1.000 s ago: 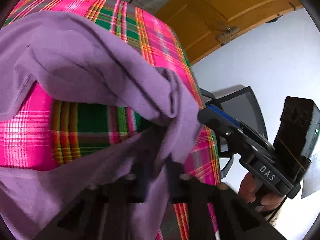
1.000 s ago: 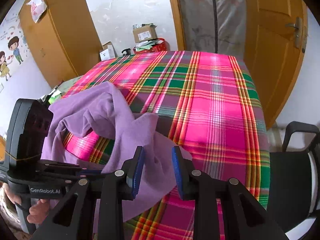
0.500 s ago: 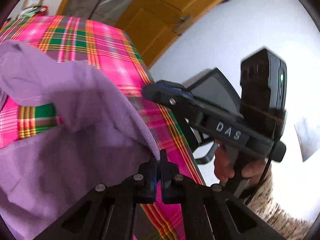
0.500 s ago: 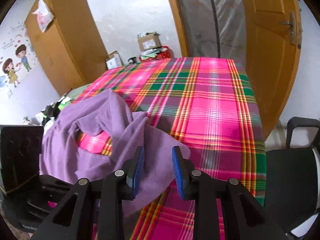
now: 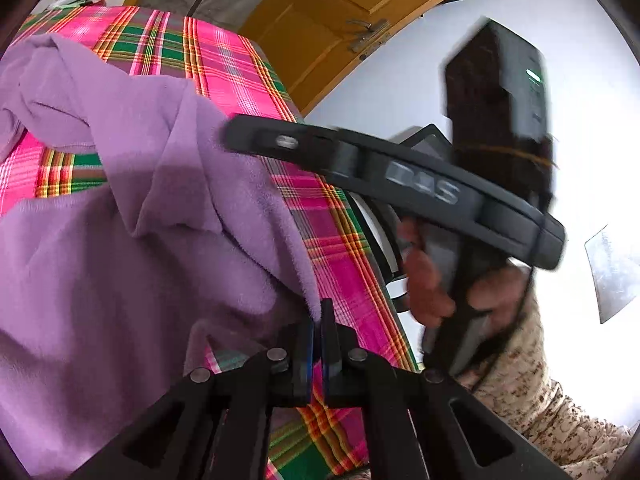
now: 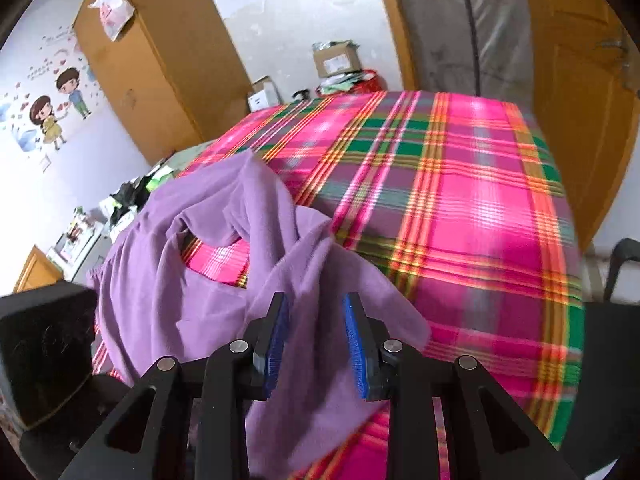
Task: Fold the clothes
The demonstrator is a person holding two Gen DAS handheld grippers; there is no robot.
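A purple garment [image 6: 224, 280] lies bunched over the left and lower middle of the plaid-covered worktop [image 6: 460, 208], its edge pinched in the clenched left gripper [image 5: 316, 340], while the right gripper [image 6: 314, 344], released, hovers with jaws apart over the cloth.

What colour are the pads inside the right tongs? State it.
Blue pads, clearest in the right wrist view, on the open right tongs.
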